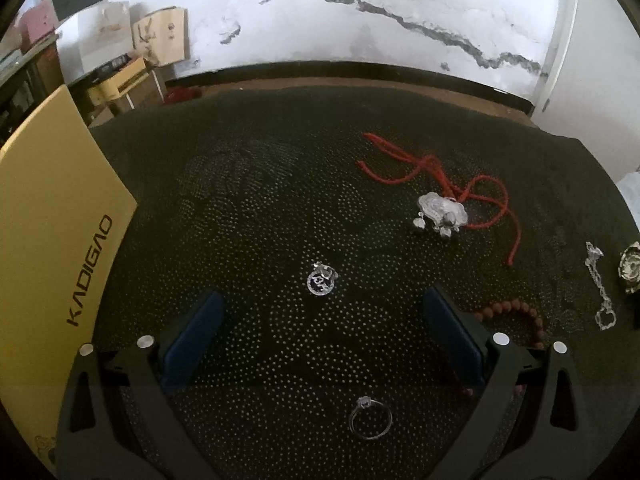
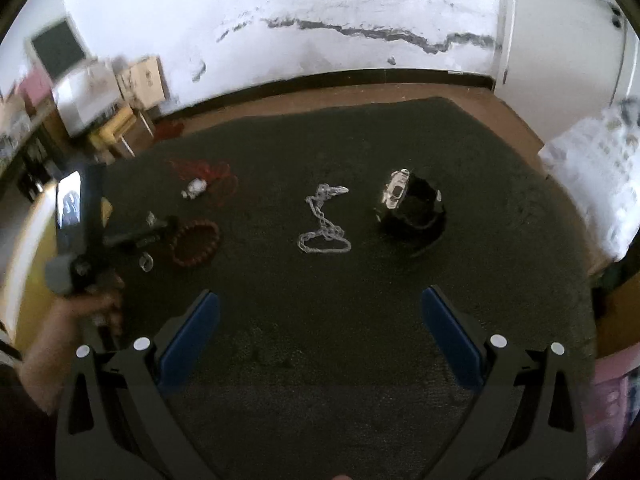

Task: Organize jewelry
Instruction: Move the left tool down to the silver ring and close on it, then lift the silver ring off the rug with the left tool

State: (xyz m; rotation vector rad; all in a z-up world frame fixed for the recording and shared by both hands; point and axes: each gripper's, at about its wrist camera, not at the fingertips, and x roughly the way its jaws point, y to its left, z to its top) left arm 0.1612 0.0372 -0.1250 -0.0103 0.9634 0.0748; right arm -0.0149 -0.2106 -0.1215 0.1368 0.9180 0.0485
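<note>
Both tongs, left [image 1: 322, 300] and right [image 2: 320, 300], spread wide, empty above the dark mat [image 2: 400, 300].

Dark dotted mat [image 1: 260, 208] covers brown tabletop [image 2: 508, 116]. Yellow board [image 1: 52, 240] marked KADIGAO lies along mat's left edge. White wall [image 1: 360, 12] behind, cracked, dark streak running across. Cardboard boxes [image 1: 160, 38] stacked in far left corner beside yellow stool [image 1: 120, 80]. White patterned cloth [image 2: 592, 176] at right.
</note>
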